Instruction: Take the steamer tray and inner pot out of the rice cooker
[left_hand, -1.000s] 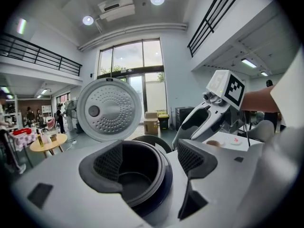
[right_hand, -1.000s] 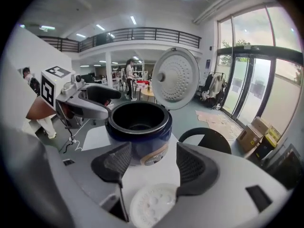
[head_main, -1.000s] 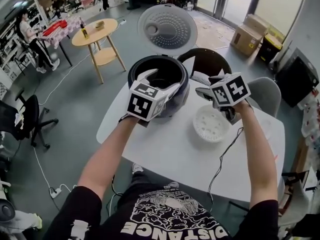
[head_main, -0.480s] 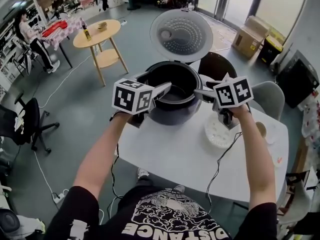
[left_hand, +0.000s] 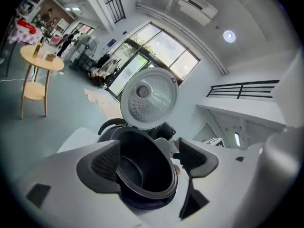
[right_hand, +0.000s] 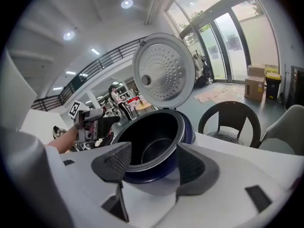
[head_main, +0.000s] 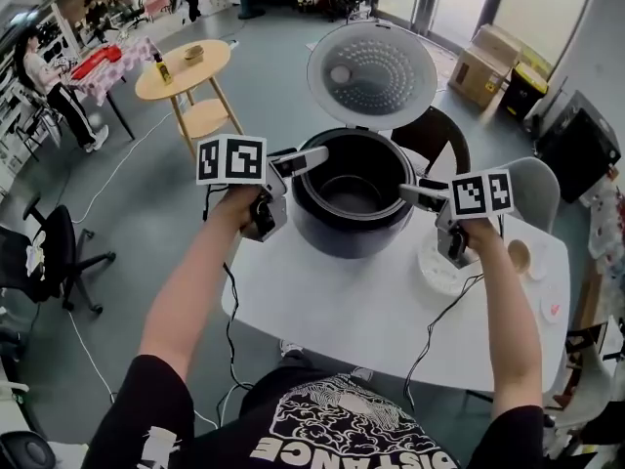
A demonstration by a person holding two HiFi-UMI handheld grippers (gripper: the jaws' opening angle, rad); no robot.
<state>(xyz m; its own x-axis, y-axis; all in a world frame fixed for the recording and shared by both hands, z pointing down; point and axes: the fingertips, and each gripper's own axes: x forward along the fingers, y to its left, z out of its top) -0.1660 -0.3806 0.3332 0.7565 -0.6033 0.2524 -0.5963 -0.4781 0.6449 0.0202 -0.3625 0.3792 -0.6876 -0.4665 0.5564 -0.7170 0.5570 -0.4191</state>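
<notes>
Half the job looks done: the steamer tray (head_main: 441,272) lies on the desk (head_main: 342,311), just below the right gripper (head_main: 415,195) and its fingers, out of the rice cooker (head_main: 347,234). The inner pot (head_main: 354,191) sits in the cooker, between both sets of fingers. The left gripper (head_main: 311,159) has just been opening its fingers; they stand wide beside the rim, pinching nothing. The right fingers are spread too, and empty. Lifting the pot out remains.
</notes>
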